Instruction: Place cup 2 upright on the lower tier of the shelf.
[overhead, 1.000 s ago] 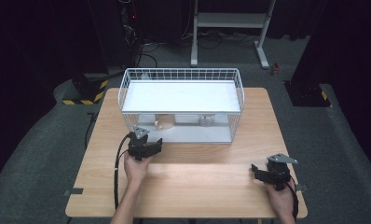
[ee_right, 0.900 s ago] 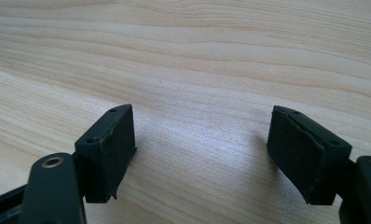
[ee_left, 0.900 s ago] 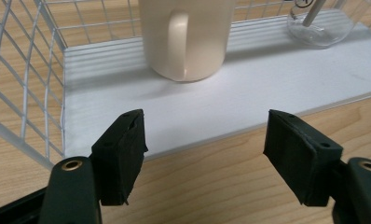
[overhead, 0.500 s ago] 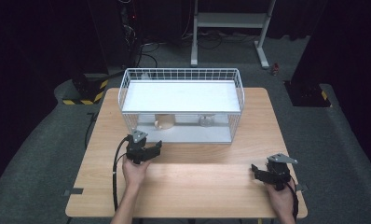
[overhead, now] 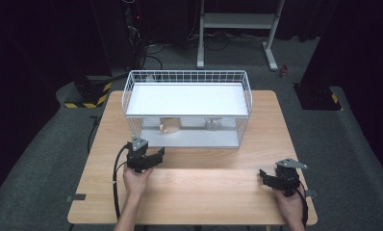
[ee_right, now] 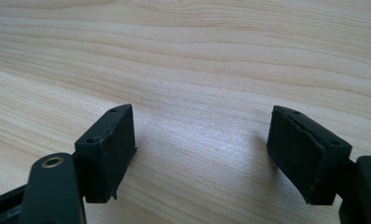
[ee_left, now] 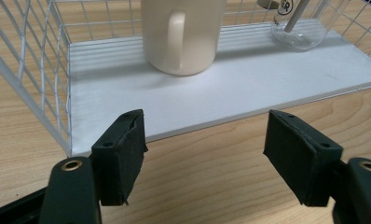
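the only writing to be read is on the clear glass jar [ee_left: 299,29], ahead and to the right of the left gripper [ee_left: 204,156] in the left gripper view: a round dark label with what may be the letters "sr", cut off by the frame edge, so the reading is unsure. a pale stick leans out of that jar, tilted up toward the right. straight ahead of the same jaws, a little left of their middle line, stands the cream mug [ee_left: 180,35], upright with its long axis vertical and its handle turned to face the gripper. both stand on the white shelf board [ee_left: 230,88] inside the wire basket [ee_left: 30,79], whose open side faces the claw; the board's near edge lies just beyond the pads. the left gripper is released, jaws apart over bare wood with nothing between them. in the high view the mug [overhead: 170,126] and jar [overhead: 212,125] are small shapes under the basket's upper white board, and the label is too small to make out. the right gripper [ee_right: 202,158] is likewise released, its jaws spread over the wooden table [ee_right: 221,56], well apart from the basket [overhead: 187,108], near the table's right front corner [overhead: 279,179].
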### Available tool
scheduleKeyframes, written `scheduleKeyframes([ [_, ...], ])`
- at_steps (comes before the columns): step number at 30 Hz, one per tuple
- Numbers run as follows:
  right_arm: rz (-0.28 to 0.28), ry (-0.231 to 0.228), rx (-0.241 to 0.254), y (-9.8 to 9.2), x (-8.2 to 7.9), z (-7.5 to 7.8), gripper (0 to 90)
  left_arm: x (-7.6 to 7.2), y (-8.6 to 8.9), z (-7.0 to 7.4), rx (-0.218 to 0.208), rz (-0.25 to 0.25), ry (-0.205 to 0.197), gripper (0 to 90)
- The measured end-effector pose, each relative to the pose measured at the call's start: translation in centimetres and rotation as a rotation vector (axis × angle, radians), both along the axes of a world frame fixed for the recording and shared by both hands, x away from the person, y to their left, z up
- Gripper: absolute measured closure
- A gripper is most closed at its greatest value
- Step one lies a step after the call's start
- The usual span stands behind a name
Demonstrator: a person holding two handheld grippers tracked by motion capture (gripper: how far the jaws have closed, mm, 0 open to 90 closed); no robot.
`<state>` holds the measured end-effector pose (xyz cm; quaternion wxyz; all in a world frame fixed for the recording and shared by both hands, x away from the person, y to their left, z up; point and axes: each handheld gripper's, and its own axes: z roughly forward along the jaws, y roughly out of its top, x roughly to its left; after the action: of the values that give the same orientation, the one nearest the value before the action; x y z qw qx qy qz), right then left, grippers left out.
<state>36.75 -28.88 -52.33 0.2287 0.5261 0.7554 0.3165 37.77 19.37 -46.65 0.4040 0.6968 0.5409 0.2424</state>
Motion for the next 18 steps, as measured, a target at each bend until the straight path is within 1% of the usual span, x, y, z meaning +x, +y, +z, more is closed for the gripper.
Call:
scheduleKeyframes([
  [4, 0.001, 0.000, -0.001, 0.0, 0.0, 0.0, 23.7, -0.5, 0.2, 0.0, -0.012, 0.001, -0.004, 29.4],
  [6, 0.000, 0.000, 0.000, 0.0, 0.0, 0.0, 23.8, -0.6, 0.2, 0.0, -0.005, 0.001, -0.002, 29.4],
  [11, -0.001, 0.001, 0.001, 0.0, 0.0, 0.0, 23.7, -1.1, 0.4, 0.1, -0.012, 0.000, -0.007, 29.3],
  [14, 0.000, 0.001, 0.001, 0.0, 0.0, 0.0, 23.7, -1.3, 0.4, 0.1, -0.006, -0.003, -0.012, 29.3],
  [18, 0.000, 0.000, 0.000, 0.0, 0.0, 0.0, 23.7, -1.7, 0.5, 0.3, -0.017, -0.005, -0.013, 29.3],
])
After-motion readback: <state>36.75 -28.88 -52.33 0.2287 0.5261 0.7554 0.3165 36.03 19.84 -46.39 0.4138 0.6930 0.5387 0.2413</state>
